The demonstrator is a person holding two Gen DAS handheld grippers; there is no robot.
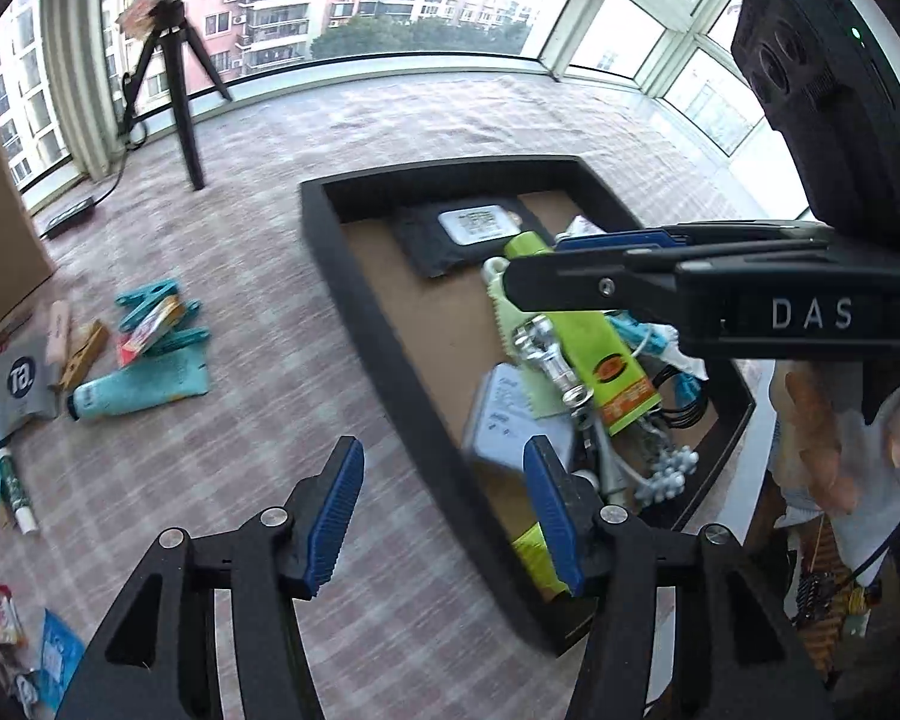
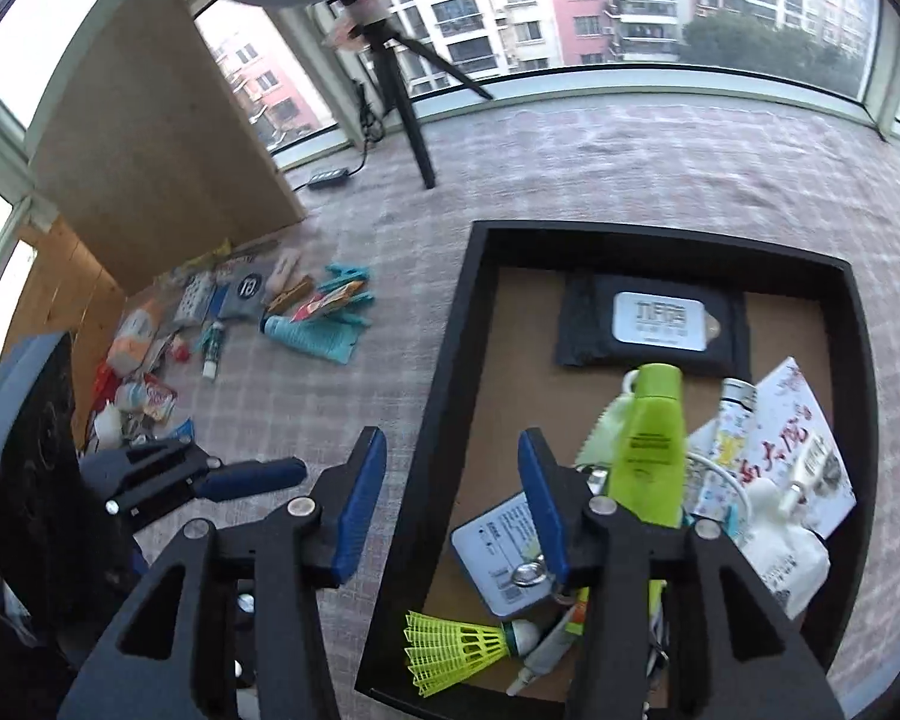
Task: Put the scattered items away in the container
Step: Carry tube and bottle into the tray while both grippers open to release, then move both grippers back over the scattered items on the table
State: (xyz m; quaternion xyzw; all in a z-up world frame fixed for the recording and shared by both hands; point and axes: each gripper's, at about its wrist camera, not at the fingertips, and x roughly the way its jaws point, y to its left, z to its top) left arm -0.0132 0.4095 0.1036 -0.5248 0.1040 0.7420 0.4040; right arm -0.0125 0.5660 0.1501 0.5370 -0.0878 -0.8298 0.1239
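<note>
**Both grippers empty above the tray's left wall**

The left gripper (image 1: 444, 510) hangs with its blue-padded jaws spread wide and nothing between them, straddling the left wall of the black tray (image 1: 390, 324). The right gripper (image 2: 453, 504) is likewise wide open and empty, over the same wall, its right finger above the tray's inside. In the left wrist view the right gripper reaches in from the right edge over the tray's contents.

The tray sits on a pink checked carpet (image 2: 630, 168) and already holds a pile: a black wet-wipe pack (image 2: 654, 324) at the far end, a lime-green tube (image 2: 648, 450) lying lengthwise on top of other items, a white-and-grey flat box (image 2: 498, 558) beside it, a yellow shuttlecock (image 2: 456, 648) at the near corner, a white pouch (image 2: 780, 552) and a printed paper packet (image 2: 780, 438) on the right.

Well to the left of the tray, loose items lie scattered on the carpet: a teal tube (image 1: 144, 387) with teal clothespins (image 1: 156, 300) and a small red-orange packet (image 1: 150, 330) just behind it, a grey sachet (image 1: 21, 384), a wooden clothespin (image 1: 84, 354), and a green-and-white stick (image 1: 15, 489). More packets crowd toward a cardboard panel (image 2: 150, 138). A black tripod (image 2: 408, 108) stands by the window.
</note>
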